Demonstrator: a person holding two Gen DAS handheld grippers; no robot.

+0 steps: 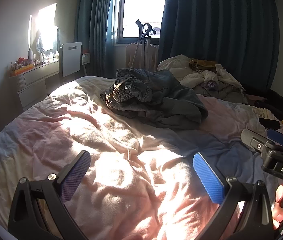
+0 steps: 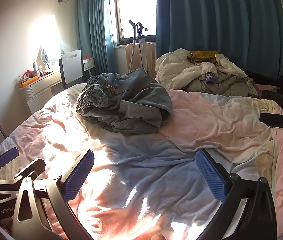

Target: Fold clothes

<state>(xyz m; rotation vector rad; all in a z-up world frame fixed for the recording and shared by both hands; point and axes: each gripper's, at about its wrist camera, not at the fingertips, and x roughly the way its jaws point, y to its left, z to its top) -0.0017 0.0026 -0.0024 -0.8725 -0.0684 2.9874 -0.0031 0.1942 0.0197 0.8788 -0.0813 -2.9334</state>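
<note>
Both grippers, left gripper (image 1: pixel 141 172) and right gripper (image 2: pixel 144 172), gape well short of crumpled jeans (image 2: pixel 125 104).

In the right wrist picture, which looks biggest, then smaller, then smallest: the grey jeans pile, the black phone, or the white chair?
1. Grey jeans pile, clearly the biggest.
2. White chair.
3. Black phone.
The chair stands farther back, so its real size may differ.

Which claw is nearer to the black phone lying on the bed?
The right claw. The black phone lies to its right, slightly ahead on the bed cover. The left claw is farther: the right claw sits between it and the phone. Both are open.
</note>
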